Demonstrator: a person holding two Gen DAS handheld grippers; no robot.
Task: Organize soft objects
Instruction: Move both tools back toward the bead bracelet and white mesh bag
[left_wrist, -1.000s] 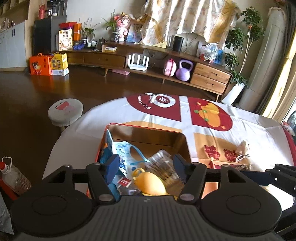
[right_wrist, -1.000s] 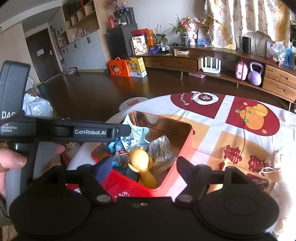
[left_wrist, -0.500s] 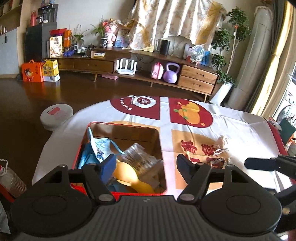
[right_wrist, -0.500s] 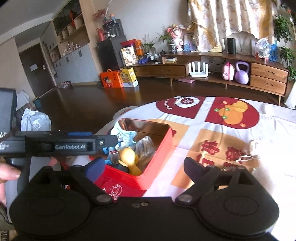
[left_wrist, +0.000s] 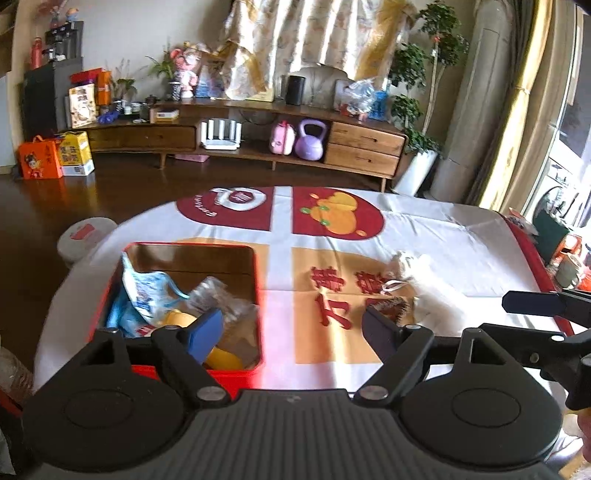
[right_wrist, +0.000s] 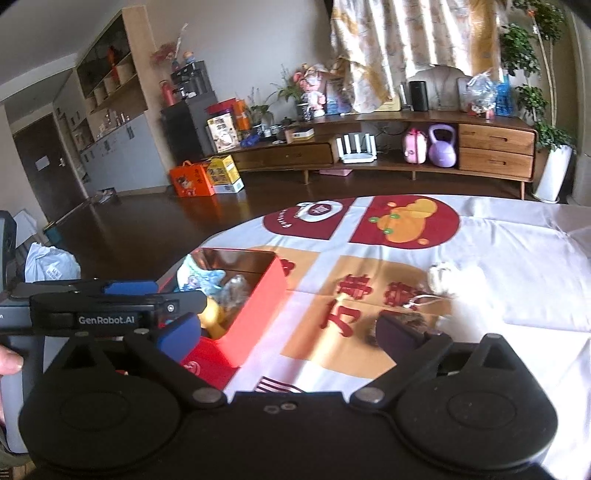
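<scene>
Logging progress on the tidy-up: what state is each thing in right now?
Red box: open, partly filled.
Blue printed pouch: inside the box.
Yellow soft toy: inside the box.
White soft item: loose on the tablecloth.
Brown fuzzy item: loose on the tablecloth.
Left claw: open, empty.
Right claw: open, empty.

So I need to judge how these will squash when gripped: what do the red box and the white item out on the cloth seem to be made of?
The red box looks like painted tin: its inner walls are glossy and mirror-like, with thin, crisp edges. The white item looks like soft fabric or plush, matte and lumpy, with a thin cord trailing from it; glare and blur leave the exact material open.
</scene>
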